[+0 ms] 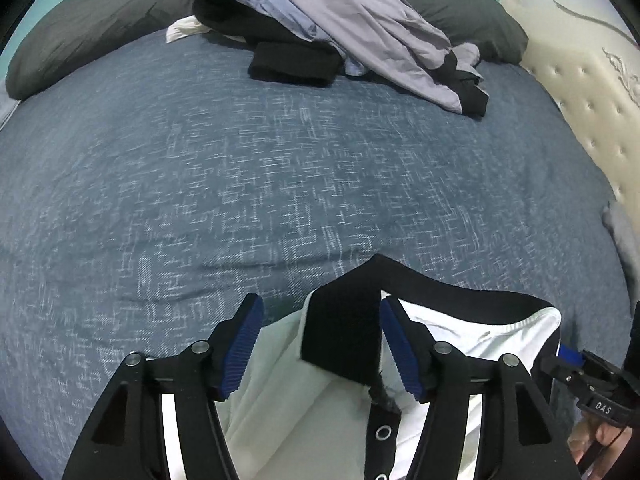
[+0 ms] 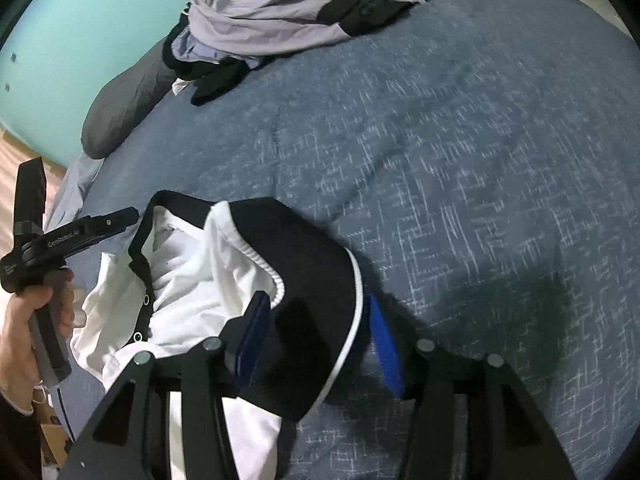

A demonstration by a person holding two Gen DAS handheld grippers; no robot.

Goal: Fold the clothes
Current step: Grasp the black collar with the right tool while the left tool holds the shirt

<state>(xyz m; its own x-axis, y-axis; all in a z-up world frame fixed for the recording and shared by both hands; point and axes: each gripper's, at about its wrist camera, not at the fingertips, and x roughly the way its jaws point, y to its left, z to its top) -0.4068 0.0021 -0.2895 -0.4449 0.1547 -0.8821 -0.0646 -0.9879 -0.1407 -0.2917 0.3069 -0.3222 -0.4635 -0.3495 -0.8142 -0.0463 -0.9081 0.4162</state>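
A white garment (image 1: pixel 288 400) with black trim and snap buttons lies at the near edge of the blue bedspread (image 1: pixel 280 160). My left gripper (image 1: pixel 320 340) stands open over its neck. The black collar flap (image 1: pixel 340 332) sits between the blue pads, close to the right-hand one and apart from the left one. In the right wrist view the same garment (image 2: pixel 192 272) lies bunched up. My right gripper (image 2: pixel 320 340) is open astride the garment's black shoulder part (image 2: pixel 316 320), which is edged with white piping. A hand (image 2: pixel 24 320) holds the left gripper's handle at the left edge.
A pile of lilac, blue and black clothes (image 1: pixel 340 20) lies at the far side of the bed, also visible from the right wrist (image 2: pixel 260 16). Grey pillows (image 1: pixel 80 40) line the far edge. A cream tufted headboard (image 1: pixel 580 92) borders the right. A teal wall (image 2: pixel 60 60) stands behind.
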